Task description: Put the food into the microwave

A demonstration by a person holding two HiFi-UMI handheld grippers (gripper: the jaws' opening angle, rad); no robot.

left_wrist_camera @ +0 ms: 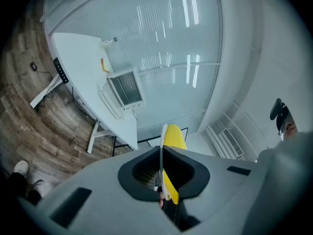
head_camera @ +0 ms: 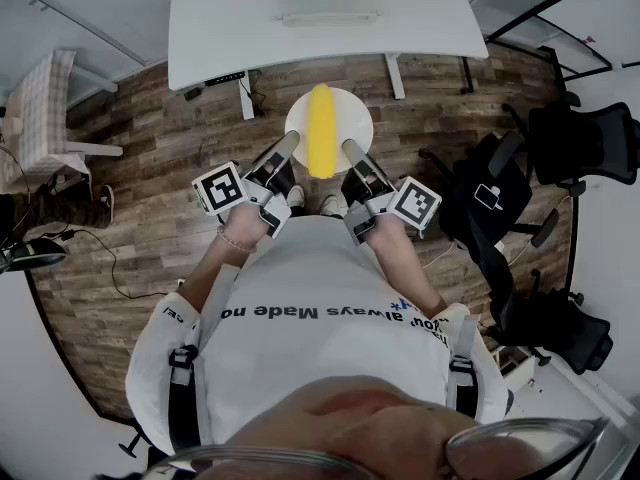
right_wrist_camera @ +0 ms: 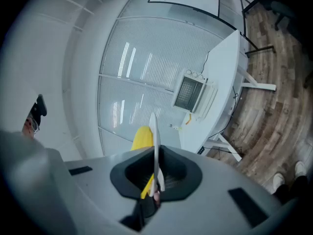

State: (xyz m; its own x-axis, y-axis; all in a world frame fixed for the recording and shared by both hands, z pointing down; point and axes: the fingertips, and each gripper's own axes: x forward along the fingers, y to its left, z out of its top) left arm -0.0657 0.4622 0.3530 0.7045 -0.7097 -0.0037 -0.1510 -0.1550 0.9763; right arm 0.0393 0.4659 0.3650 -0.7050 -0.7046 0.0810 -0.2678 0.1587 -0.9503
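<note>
**Left gripper** [head_camera: 289, 142]: jaws closed on the left rim of the plate [head_camera: 300, 118]. Its own view shows the rim edge-on, pinched between the pads.

**Right gripper** [head_camera: 351, 149]: jaws closed on the opposite rim. Its view shows the same thin white edge [right_wrist_camera: 154, 146] clamped.

**Plate:** white and round, carried between the two grippers in front of the person's chest, above the floor [head_camera: 150, 168] and roughly level. It rests on nothing.

**Corn** [head_camera: 322, 128]: one yellow cob lying along the middle of the plate, pointing away from the person. It touches neither gripper.

**Desk** [head_camera: 420, 18]: white, ahead of the person and well apart from the plate.

**Microwave** [left_wrist_camera: 126, 88]: on the desk, at its far side. Whether its door is open cannot be told from here.

**Chairs** [head_camera: 585, 143]: black, to the right, out of the path.

**Step in hand:** judged as carrying the plate toward the desk, with loading not yet done.

**Next move calls for:** both grips kept even and the plate flat so the cob does not roll. The plate will likely need setting on the desk to free a gripper for the door.
</note>
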